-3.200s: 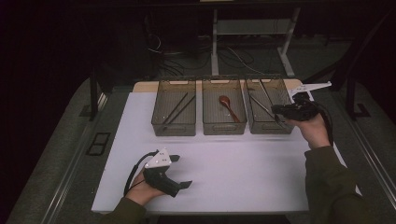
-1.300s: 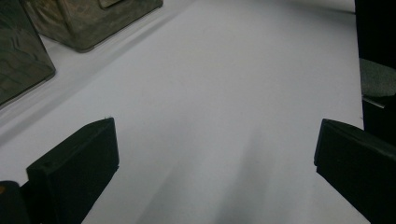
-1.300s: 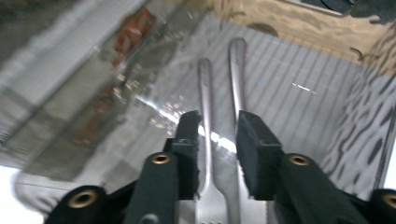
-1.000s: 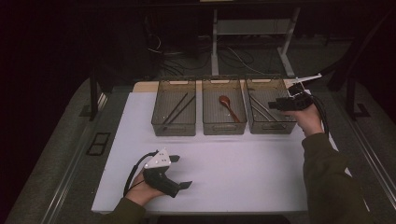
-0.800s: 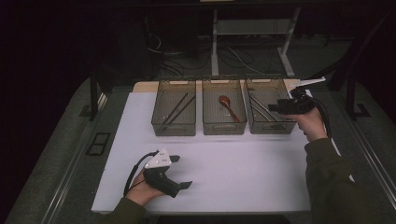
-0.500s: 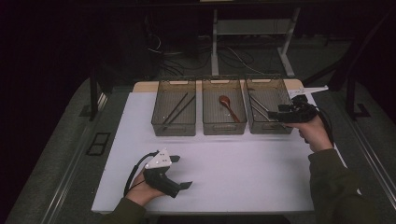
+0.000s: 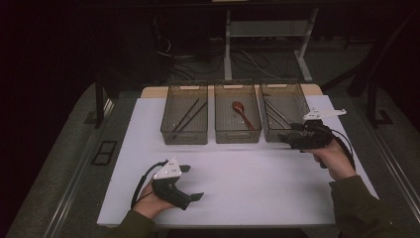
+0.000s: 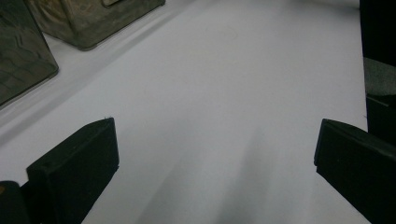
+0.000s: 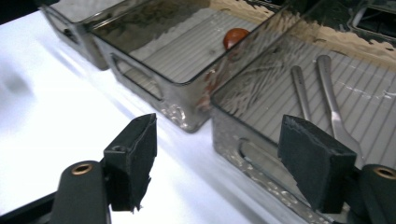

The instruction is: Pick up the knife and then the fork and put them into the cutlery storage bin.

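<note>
Now the right hand-held gripper [image 7: 286,138], jaws just opened empty, sits nearer the person.

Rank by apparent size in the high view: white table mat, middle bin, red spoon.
1. white table mat
2. middle bin
3. red spoon, lying inside that bin
No close calls.

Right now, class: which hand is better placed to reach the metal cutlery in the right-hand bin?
Right. The right gripper sits open beside the right-hand bin holding the metal cutlery; the left gripper rests far off.
</note>
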A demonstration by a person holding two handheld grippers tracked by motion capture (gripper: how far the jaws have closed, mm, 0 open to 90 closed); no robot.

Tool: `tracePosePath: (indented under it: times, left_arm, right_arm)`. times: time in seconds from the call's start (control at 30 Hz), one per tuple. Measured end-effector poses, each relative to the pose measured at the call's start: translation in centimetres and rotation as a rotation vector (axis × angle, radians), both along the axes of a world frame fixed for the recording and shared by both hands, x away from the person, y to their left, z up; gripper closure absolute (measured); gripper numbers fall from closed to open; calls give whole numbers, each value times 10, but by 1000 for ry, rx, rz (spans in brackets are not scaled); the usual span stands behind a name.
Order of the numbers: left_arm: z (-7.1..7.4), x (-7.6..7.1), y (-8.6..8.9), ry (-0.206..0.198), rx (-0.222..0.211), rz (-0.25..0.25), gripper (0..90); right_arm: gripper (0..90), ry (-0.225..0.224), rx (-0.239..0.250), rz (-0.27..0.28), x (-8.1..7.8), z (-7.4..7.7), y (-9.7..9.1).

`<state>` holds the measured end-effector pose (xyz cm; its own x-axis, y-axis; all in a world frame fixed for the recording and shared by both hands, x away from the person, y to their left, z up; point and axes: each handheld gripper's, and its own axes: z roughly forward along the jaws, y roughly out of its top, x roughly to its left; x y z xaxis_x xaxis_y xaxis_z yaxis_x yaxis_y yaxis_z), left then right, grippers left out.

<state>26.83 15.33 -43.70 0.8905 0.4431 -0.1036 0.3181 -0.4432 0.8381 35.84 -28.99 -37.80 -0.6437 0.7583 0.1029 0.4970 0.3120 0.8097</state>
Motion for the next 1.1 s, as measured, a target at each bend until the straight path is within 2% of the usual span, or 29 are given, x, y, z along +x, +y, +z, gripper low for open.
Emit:
tracePosePath:
  times: [0.23,0.63,1.1]
  left_arm:
    - [0,0,1,-1,4,-2,0]
    - [1,-2,0,-6,-3,-1,0]
    - [1,-1,0,-6,1,-1,0]
  right_arm:
    - [220,-33,22,19,-20,-5,2]
    - [197,-47,30,29,-44,-21,7]
    - [191,-34,64,47,-75,-44,6]
